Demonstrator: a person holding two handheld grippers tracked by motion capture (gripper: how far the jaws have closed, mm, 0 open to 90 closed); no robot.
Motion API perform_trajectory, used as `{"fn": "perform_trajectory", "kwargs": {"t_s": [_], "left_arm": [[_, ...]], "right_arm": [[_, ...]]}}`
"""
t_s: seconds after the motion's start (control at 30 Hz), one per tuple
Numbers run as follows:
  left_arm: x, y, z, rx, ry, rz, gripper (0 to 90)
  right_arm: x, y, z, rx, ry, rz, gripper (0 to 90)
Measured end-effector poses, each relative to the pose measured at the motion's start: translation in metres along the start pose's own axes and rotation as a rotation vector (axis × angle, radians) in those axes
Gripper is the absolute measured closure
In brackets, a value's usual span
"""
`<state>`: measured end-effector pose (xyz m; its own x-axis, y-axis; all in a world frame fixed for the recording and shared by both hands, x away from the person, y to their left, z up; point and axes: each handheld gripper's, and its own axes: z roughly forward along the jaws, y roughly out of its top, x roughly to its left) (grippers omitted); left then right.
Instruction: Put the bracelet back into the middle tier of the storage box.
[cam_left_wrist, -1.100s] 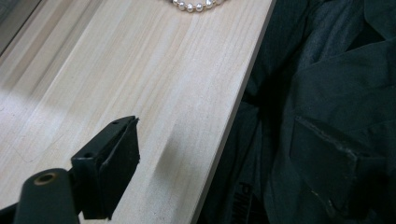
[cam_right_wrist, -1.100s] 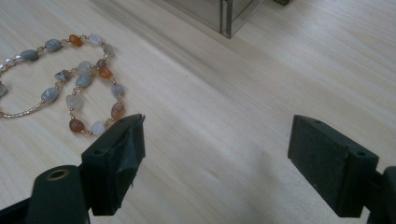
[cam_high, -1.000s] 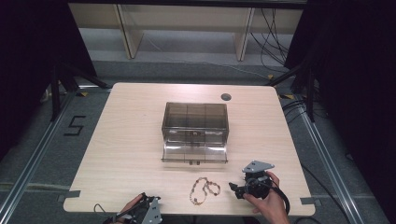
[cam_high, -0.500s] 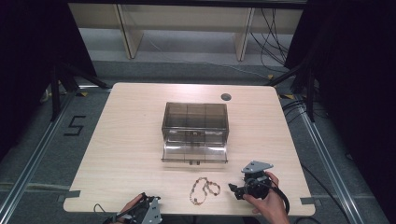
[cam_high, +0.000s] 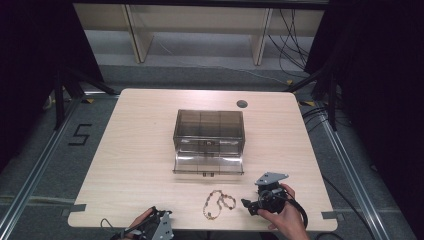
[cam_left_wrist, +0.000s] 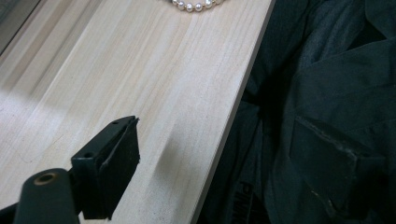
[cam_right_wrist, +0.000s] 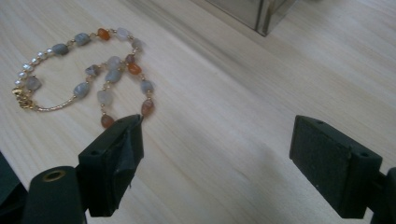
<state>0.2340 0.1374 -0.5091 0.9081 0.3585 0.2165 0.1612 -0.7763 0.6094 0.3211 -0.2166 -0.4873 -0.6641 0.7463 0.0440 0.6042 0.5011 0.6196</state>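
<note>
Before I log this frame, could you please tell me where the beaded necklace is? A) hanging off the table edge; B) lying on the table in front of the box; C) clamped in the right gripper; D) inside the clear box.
B: the beaded necklace lies loose on the table, on the near side of the clear box, with the right gripper open beside it.

Bead necklace (cam_high: 218, 204) w/ grey, orange & small white beads + gold clasp lies flat in a loose loop near front edge of the counter. See-through brown plastic box (cam_high: 209, 141), front flap down flat, sits mid-counter, just behind it.
</note>
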Motion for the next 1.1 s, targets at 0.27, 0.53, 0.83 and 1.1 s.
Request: {"fn": "perform_trajectory", "kwargs": {"t_s": [0.27,0.53,0.83,1.1], "left_arm": [[-0.001,0.000,0.001,-0.011,0.008,-0.002,15.8],[0.001,0.000,0.000,0.006,0.000,0.004,15.9],[0.001,-0.001,0.001,0.000,0.012,0.008,15.9],[0.001,0.000,0.002,0.003,0.012,0.005,15.9]], "right_arm": [[0.016,0.016,0.003,0.047,0.038,-0.029,17.7],[0.028,0.026,0.011,0.049,0.056,-0.084,18.0],[0.039,0.035,0.021,0.073,0.067,-0.099,19.4],[0.044,0.038,0.028,0.087,0.095,-0.128,21.1]]}}
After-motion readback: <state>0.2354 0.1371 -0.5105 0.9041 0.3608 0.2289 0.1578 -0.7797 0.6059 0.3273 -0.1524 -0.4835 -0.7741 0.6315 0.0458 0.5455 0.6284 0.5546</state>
